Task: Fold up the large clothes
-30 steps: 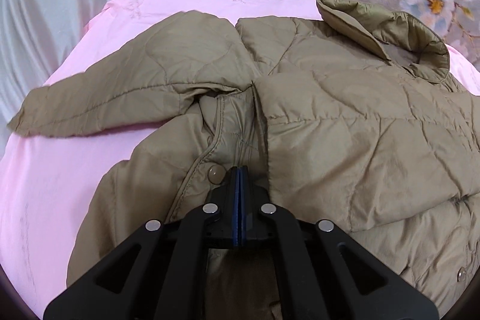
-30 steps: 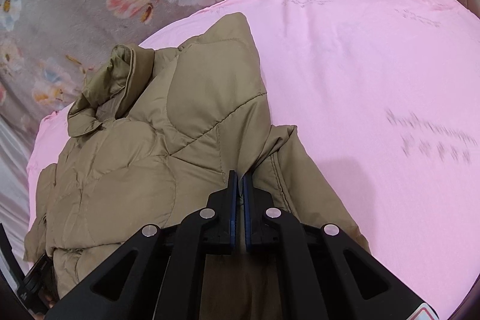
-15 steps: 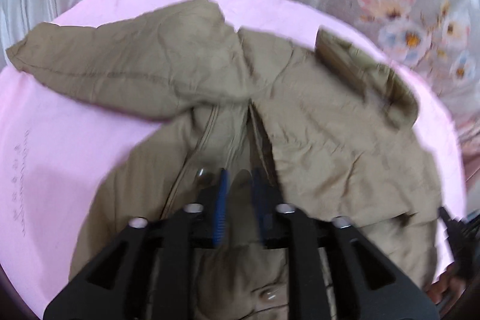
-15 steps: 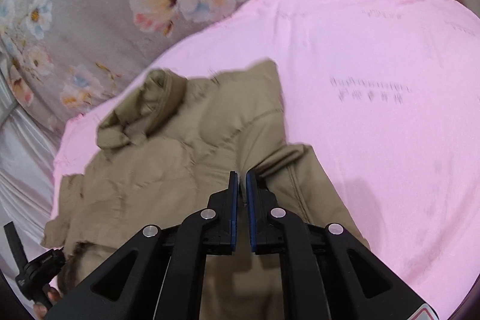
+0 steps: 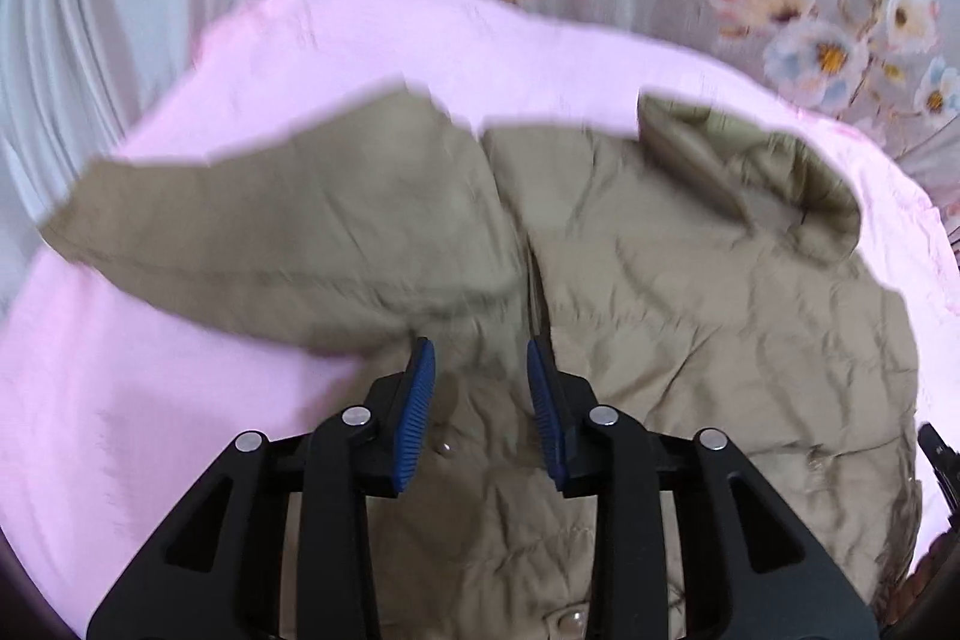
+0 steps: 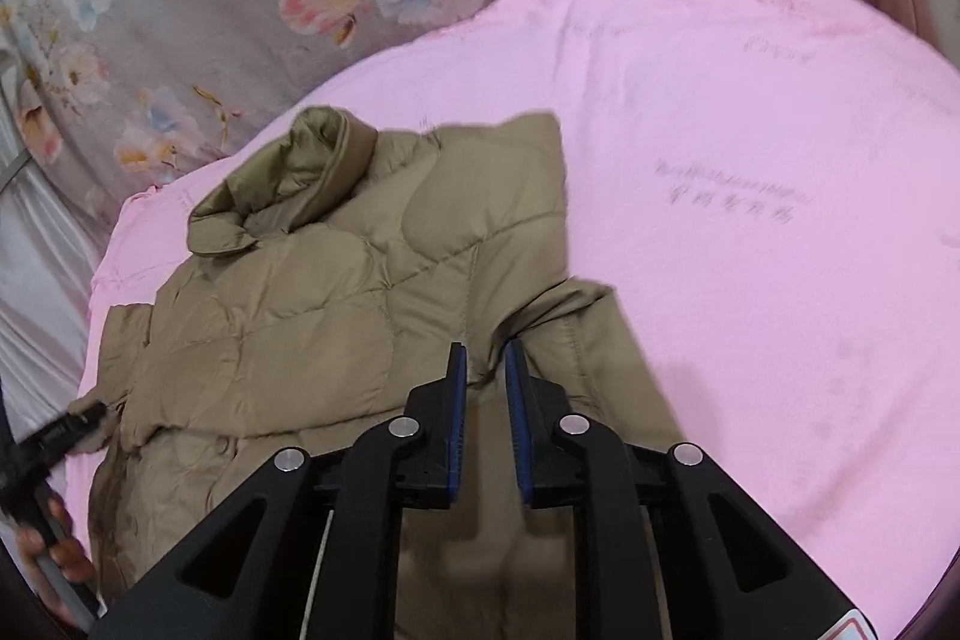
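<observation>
left gripper [image 5: 480,349]: we see black angular frame, ribbed blue pads [image 5: 417,415], four silver screws
right gripper [image 6: 485,349]: same black frame, blue pads, four silver screws, red-white sticker at lower right corner
hand [image 6: 60,559]: bare skin, partly visible

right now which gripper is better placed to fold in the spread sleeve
Left. The left gripper is open, right beside the spread sleeve; the right gripper sits over the jacket's already tucked side.
</observation>
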`<state>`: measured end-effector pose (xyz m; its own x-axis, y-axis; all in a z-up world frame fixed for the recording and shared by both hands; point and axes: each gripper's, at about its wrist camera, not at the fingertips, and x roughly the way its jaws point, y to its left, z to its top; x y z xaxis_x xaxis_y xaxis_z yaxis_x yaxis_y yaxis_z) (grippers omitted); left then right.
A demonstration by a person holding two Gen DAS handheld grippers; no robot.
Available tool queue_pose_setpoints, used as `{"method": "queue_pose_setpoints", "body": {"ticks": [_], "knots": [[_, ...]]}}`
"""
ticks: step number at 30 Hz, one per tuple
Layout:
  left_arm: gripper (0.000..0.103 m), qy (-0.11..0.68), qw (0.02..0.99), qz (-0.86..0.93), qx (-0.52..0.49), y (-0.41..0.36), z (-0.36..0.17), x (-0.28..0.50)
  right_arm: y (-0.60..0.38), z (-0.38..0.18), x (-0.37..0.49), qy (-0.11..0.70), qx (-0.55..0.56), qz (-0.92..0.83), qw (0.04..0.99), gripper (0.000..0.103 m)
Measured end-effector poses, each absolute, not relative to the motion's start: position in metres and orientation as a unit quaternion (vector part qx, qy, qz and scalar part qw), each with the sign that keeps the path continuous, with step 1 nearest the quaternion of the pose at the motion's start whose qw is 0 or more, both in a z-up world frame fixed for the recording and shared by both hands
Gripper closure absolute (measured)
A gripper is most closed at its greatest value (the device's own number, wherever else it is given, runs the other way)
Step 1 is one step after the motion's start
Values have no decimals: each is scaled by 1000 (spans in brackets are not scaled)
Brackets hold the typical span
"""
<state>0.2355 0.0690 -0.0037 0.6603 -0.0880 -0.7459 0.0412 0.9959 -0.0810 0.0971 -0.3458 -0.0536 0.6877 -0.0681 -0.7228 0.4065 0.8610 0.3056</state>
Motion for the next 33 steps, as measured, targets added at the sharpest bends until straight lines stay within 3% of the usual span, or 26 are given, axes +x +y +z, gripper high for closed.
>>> {"method": "queue_pose_setpoints", "body": {"ticks": [2, 5, 7, 11, 13, 17, 33], "knots": [[64, 386, 922, -34, -19, 61, 20, 232, -341, -34, 93, 352, 204, -142, 902, 78], [47, 375, 925, -63, -10, 35, 30, 237, -329, -15, 110, 338, 181, -128, 915, 70], [42, 365, 928, -70, 14, 9, 18, 244, -317, -14, 127, 337, 158, -127, 919, 68], [40, 396, 916, -42, 58, -17, -38, 268, -298, -47, 165, 381, 117, -128, 908, 67], [35, 401, 914, -40, 46, -11, -67, 269, -295, -74, 173, 407, 100, -139, 897, 66], [21, 403, 915, -36, 0, 6, -72, 269, -301, -89, 171, 410, 121, -134, 894, 66], [17, 408, 913, -23, 16, 7, -80, 243, -297, -89, 161, 416, 117, -143, 891, 65]]}}
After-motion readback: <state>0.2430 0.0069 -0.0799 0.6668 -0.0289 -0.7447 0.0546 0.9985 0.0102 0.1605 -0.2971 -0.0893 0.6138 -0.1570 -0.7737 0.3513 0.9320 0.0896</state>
